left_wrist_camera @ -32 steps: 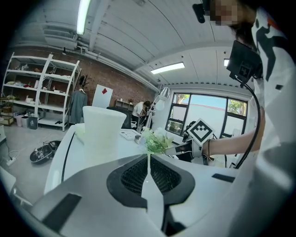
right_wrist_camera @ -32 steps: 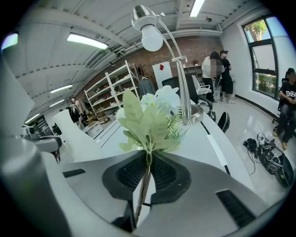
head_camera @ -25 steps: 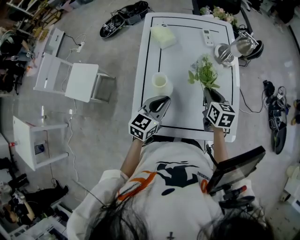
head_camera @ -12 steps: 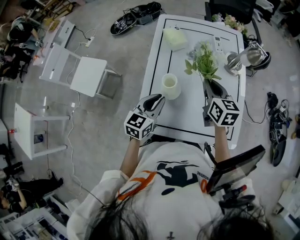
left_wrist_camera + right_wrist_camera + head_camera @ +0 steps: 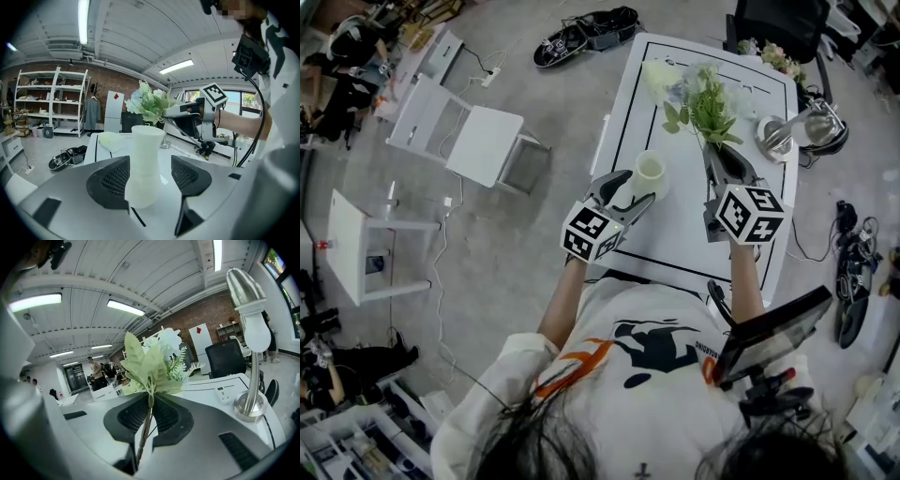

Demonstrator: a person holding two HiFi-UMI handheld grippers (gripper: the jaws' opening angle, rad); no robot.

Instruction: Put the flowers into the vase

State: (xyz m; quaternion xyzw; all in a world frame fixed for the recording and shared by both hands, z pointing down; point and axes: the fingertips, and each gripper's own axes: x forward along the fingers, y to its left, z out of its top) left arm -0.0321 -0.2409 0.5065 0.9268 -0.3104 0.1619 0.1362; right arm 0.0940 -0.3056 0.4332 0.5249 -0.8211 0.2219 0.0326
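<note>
While the flowers [image 5: 708,108] were pinched by the stem in the right gripper [image 5: 727,155], the vase [image 5: 650,173] was parked just to their left by the left edge of the table [image 5: 694,244], loosely straddled by the just-opened left gripper [image 5: 636,187].

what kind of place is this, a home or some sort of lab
Probably a lab or workshop-style office, not a home: open metal shelving, a brick wall, strip lights on a bare ceiling, and cabled gear on the concrete floor.

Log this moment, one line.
left gripper: just opened, white vase between jaws | right gripper: shut on flower bunch stem | flower bunch not in white vase
</note>
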